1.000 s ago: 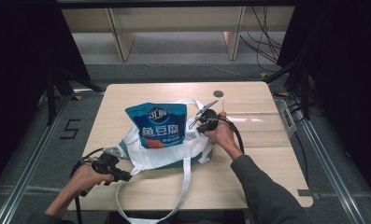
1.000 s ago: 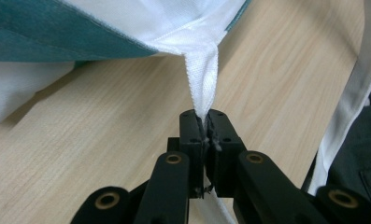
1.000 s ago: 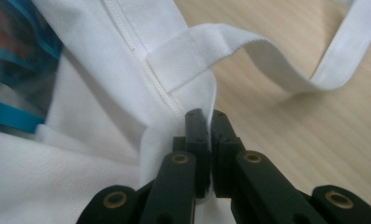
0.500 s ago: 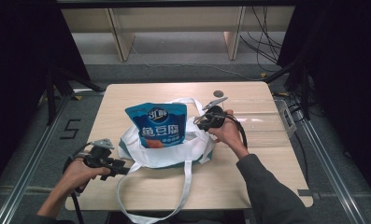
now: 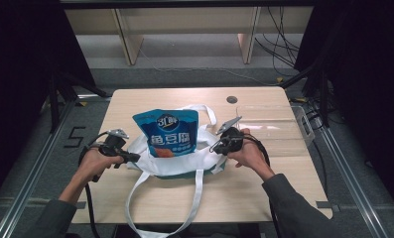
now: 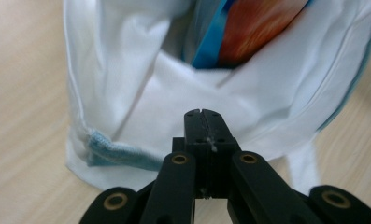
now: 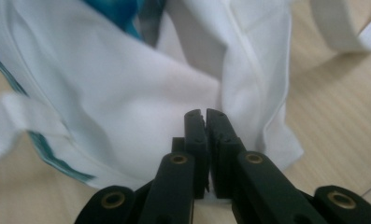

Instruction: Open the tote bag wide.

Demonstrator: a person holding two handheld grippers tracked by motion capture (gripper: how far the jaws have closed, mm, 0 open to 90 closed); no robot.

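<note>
Resting on wooden table (image 5: 279,183): white bag (image 5: 177,161); dark surroundings.

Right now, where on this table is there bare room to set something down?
Free: the far strip of the table behind the blue pouch, and the near right corner. Crowded: the middle, where the white tote bag and its straps spread toward the front edge.

Pouch (image 5: 167,134) in tote bag (image 5: 177,163) on table (image 5: 264,183), straps toward person
</note>
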